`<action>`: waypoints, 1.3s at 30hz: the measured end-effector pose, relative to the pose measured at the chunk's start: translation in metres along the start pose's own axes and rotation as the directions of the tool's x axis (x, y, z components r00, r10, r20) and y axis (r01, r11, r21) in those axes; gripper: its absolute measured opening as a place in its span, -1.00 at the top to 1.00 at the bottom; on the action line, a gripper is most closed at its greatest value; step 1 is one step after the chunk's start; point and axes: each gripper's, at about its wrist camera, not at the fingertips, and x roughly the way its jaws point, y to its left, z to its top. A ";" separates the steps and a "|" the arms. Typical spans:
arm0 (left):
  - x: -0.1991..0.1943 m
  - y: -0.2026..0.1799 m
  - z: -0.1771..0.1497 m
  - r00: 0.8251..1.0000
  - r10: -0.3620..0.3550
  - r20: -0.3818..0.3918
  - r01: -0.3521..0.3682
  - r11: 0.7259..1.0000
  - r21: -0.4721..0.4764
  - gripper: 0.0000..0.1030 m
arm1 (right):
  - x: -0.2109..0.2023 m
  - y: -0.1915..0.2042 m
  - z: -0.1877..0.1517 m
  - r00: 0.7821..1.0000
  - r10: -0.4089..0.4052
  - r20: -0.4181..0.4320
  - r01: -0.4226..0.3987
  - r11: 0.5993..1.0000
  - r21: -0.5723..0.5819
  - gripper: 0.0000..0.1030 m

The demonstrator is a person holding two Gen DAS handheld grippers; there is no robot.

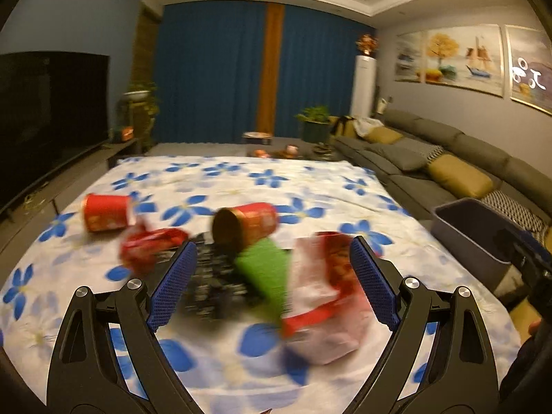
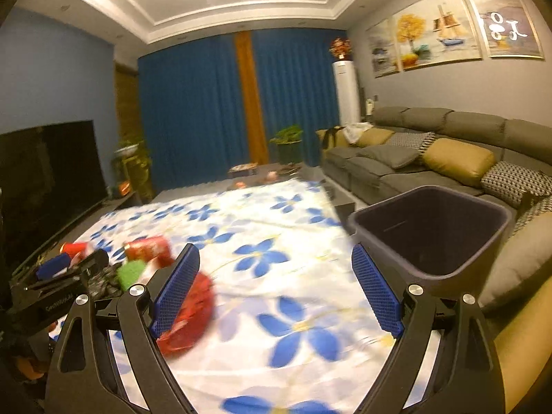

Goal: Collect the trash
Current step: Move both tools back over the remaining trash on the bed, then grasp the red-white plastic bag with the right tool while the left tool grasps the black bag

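1. Floral white-and-blue cloth (image 1: 241,179) covered the desk; trash lay in a blurred heap on it: red cup (image 1: 105,212) on its side, tipped red-gold can (image 1: 246,224), green cup (image 1: 267,276), dark patterned wrapper (image 1: 210,286), red wrapper (image 1: 148,246), and red-white snack bag (image 1: 321,293).
2. Left gripper (image 1: 272,276) had its fingers spread wide and empty, with the green cup and snack bag lying between them.
3. Right gripper (image 2: 276,286) was likewise wide open, holding nothing; a red wrapper (image 2: 188,314) lay just behind its left finger.
4. Dark bin (image 2: 431,231) stood at the desk's right edge, beside the sofa (image 2: 431,158), apparently empty.
5. Step judged: approach for a pick. Best to slow down, choose one item, centre it between the fingers, and close on the bag's bunched middle rather than a loose corner.
6. Right side sat nearest the bin, so it suited short carries.
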 end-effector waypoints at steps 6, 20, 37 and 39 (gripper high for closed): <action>-0.012 0.037 -0.004 0.998 0.056 0.011 -0.056 0.998 -0.040 -0.71 | 0.015 0.040 -0.015 0.997 0.045 -0.067 -0.049 0.998 -0.048 -0.69; -0.022 0.079 -0.007 0.994 0.092 0.054 -0.087 0.992 -0.091 -0.71 | 0.071 0.090 -0.045 0.959 0.072 -0.273 -0.103 0.990 -0.101 -0.14; -0.002 0.084 -0.013 0.999 0.038 -0.005 -0.038 0.995 -0.091 -0.65 | 0.085 0.097 -0.049 0.938 0.103 -0.331 -0.145 0.984 -0.102 0.76; 0.003 0.086 -0.014 1.000 0.015 -0.026 -0.018 0.995 -0.101 -0.61 | 0.083 0.097 -0.048 0.943 0.100 -0.318 -0.141 0.984 -0.110 0.78</action>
